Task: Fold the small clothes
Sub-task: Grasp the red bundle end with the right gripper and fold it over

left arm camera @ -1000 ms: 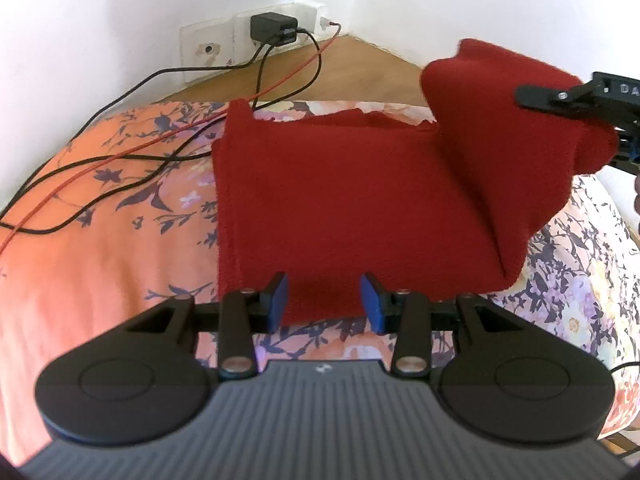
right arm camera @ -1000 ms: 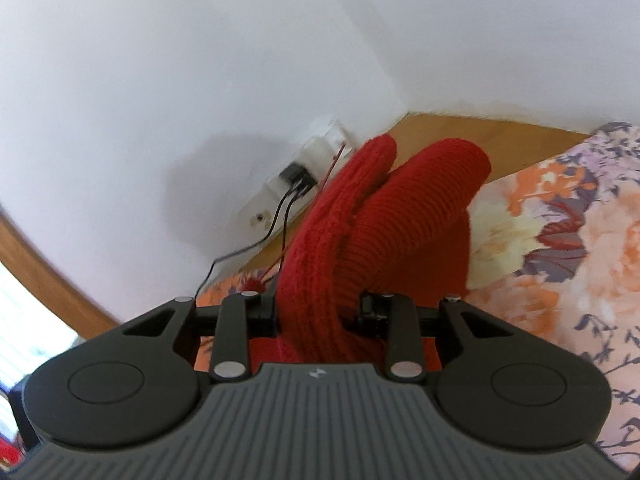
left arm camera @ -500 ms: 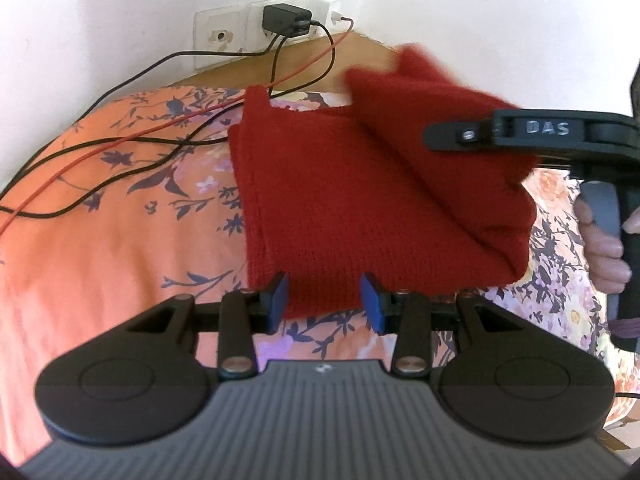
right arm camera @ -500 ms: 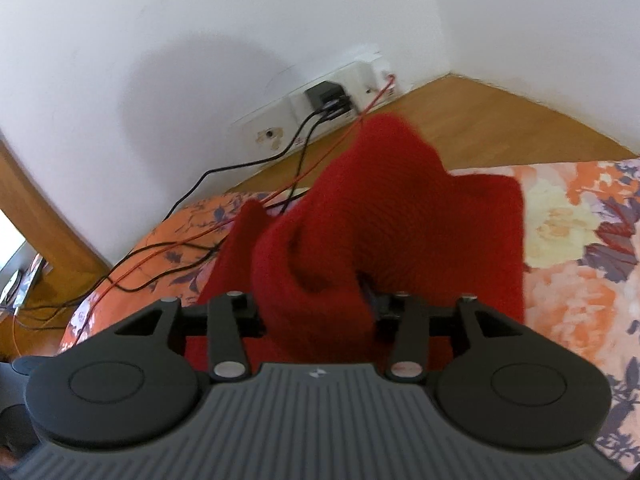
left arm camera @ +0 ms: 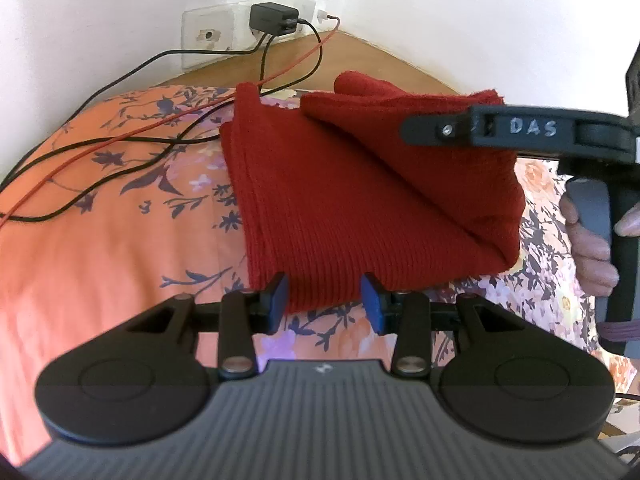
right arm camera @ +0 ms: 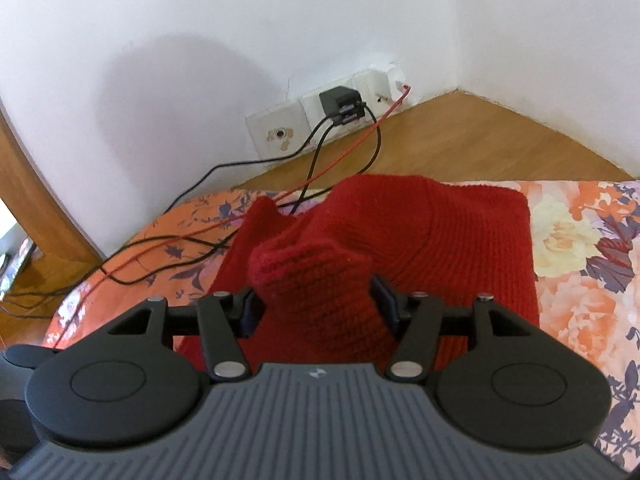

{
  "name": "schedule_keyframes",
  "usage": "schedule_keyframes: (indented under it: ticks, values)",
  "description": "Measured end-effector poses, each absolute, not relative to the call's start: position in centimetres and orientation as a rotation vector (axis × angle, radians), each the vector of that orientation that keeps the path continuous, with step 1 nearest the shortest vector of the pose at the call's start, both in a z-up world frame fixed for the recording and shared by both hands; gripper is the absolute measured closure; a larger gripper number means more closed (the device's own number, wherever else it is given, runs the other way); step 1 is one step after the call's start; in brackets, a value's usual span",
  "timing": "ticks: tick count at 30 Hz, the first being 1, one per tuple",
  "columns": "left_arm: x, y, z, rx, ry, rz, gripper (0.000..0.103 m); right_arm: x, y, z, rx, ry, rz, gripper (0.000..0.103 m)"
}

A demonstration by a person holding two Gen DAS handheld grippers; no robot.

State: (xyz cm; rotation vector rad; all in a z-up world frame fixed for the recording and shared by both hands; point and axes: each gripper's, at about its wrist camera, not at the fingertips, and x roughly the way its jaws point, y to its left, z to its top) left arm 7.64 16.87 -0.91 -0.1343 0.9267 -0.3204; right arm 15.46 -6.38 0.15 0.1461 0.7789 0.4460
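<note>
— Red knit fills our view: one small garment [left arm camera: 360, 208] lies on the floral bedspread [left arm camera: 112, 232], its right side folded over toward the middle. How much do we actually see of it?

— Not all. In the right wrist view its near edge is hidden behind our right gripper [right arm camera: 318, 308], whose fingers stand fairly wide with a bunched fold of the knit between them; we cannot tell whether the pads truly pinch it.

— And our left gripper [left arm camera: 324, 302]?

— Fingers apart, at the garment's near hem, cloth between the blue pads [left arm camera: 370, 300] but not squeezed.

— What do we count?

— Two grippers, one garment, one black charger [left arm camera: 274, 18] in the wall sockets [left arm camera: 208, 36], one red cable [left arm camera: 120, 136], and at least two black cables [left arm camera: 80, 200]; they cross too much for a sure count.

— What differs between views?

— Only the left wrist view shows the hand [left arm camera: 592, 240] on the right gripper's handle, cut off at the edge. Only the right shows a wooden frame [right arm camera: 36, 200] at far left.
</note>
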Motion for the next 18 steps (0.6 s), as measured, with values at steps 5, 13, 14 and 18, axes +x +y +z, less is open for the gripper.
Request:
schedule_keyframes:
  ticks: [5,13,14,18]
  values:
    - [7.4,17.1,-0.9,-0.130,0.929,-0.330,0.061,13.9,-7.3,1.0,0.214,0.753,0.426,0.039]
    - [7.1,18.0,-0.9,-0.117,0.925,-0.326,0.061,11.2,-8.9,2.5,0.330,0.683,0.373,0.031]
    - [7.1,18.0,-0.9,-0.116,0.927,-0.326,0.061,11.0,-9.1,2.7,0.335,0.680,0.363,0.030]
    - [7.1,18.0,-0.4,-0.108,0.917,-0.337,0.061,10.1,-10.5,2.9,0.350,0.682,0.314,0.028]
